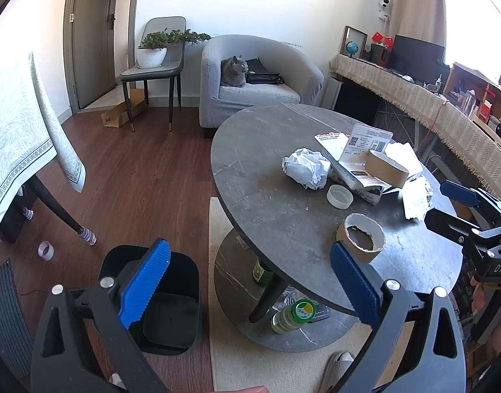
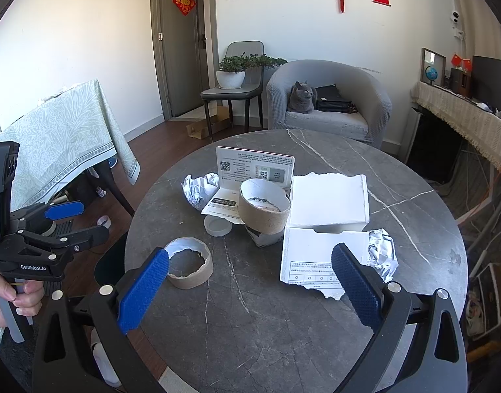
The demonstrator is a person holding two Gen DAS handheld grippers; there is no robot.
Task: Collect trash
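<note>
Room: living room with wood floor, a grey armchair (image 2: 329, 98) holding a grey cat (image 2: 302, 97), and a cloth-draped table to the left.
Surface: round dark marble-look coffee table (image 2: 397, 177), with the trash clustered at its middle.
Trash bin: black and open-topped (image 1: 171, 304), on the floor just beside the surface's left edge; it looks empty.
White box pieces: torn flat carton (image 2: 319, 255) with an open white box (image 2: 329, 201) behind it. Judged light and stiff-ish; pinch an edge.
Printed leaflet: standing folded card (image 2: 255, 170); thin and likely to slip, so take it by an edge.
Tall cardboard ring: (image 2: 265, 209), sitting on the leaflet. Light and crushable; grip across the wall.
Low cardboard ring: ragged white rim (image 2: 188, 267), nearest the left tongs. Same handling.
Crumpled paper: one wad at the far left (image 2: 199, 188), another by the carton (image 2: 383, 255). Soft; squeeze anywhere.
Plastic lid: white (image 2: 218, 225), shallow and possibly slippery; pinch the rim.
Left tongs: (image 1: 250, 286) spread wide, holding nothing, between bin and low ring.
Right tongs: (image 2: 250, 286) spread wide, holding nothing, over the near surface.
Left view only: the bin interior, bottles under the surface, a tape roll on the floor.
Right view only: the second paper wad and the carton's full outline.
</note>
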